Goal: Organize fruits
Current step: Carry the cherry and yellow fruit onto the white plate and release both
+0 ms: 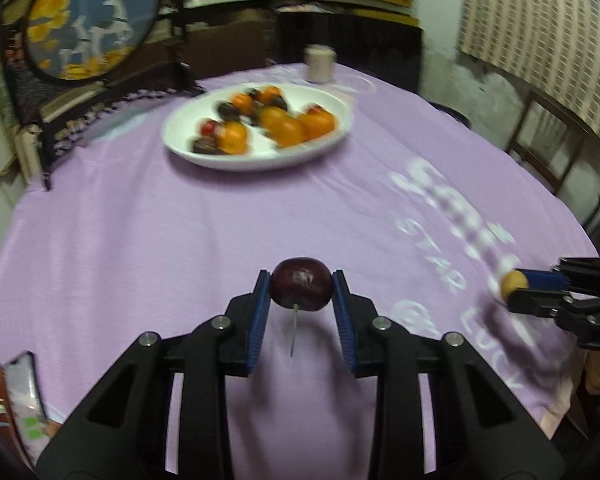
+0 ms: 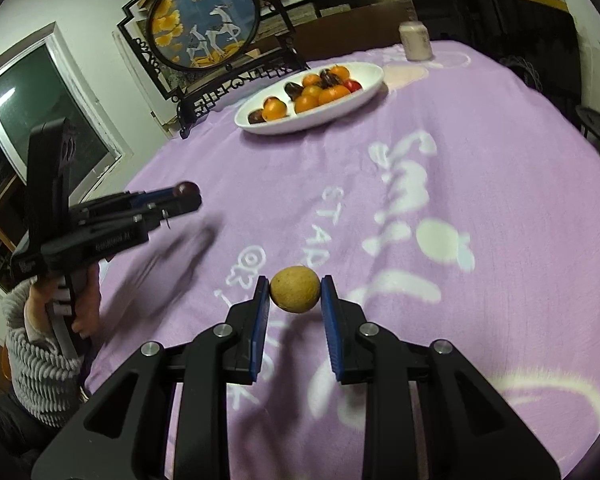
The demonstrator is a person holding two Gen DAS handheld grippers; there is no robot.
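My left gripper (image 1: 301,286) is shut on a dark purple round fruit (image 1: 301,289) with a thin stem, held above the purple tablecloth (image 1: 140,248). It also shows in the right wrist view (image 2: 188,194) at the left. My right gripper (image 2: 295,289) is shut on a small yellow-brown round fruit (image 2: 295,289), also held above the cloth; it shows in the left wrist view (image 1: 514,285) at the right. A white oval plate (image 1: 332,142) (image 2: 370,88) at the far side holds several orange, dark and red fruits.
A pale jar (image 1: 320,63) (image 2: 415,41) stands behind the plate. A framed round deer picture (image 2: 204,22) stands at the table's far left. A packet (image 1: 18,396) lies at the near left edge. A chair (image 1: 548,140) stands at the right.
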